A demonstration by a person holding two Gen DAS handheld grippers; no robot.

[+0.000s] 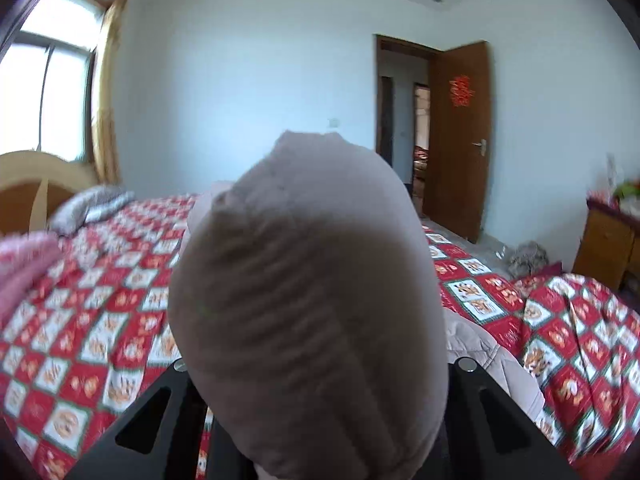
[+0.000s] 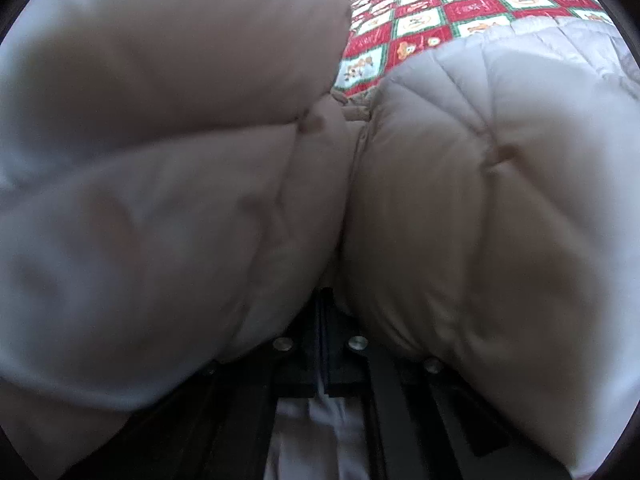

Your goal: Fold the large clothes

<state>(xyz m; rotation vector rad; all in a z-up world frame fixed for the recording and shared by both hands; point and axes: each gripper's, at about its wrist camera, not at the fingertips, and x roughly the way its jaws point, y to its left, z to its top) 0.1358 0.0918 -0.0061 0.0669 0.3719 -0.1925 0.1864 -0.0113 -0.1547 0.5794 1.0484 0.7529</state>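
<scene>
**Over bed: jacket pinched both ends**

Over quilt (image 1: 100, 300), beige jacket (image 1: 304, 300) bunched up, covering left gripper (image 1: 316, 380), clenched on ribbed cuff. Right gripper (image 2: 322, 320) clamped on jacket fold, puffy panels bulging either side. Door (image 1: 456, 136) ajar behind.

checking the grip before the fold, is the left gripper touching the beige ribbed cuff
Touching. The left wrist view shows the ribbed cuff bulging out from between the left gripper fingers, which press on both its sides.
</scene>
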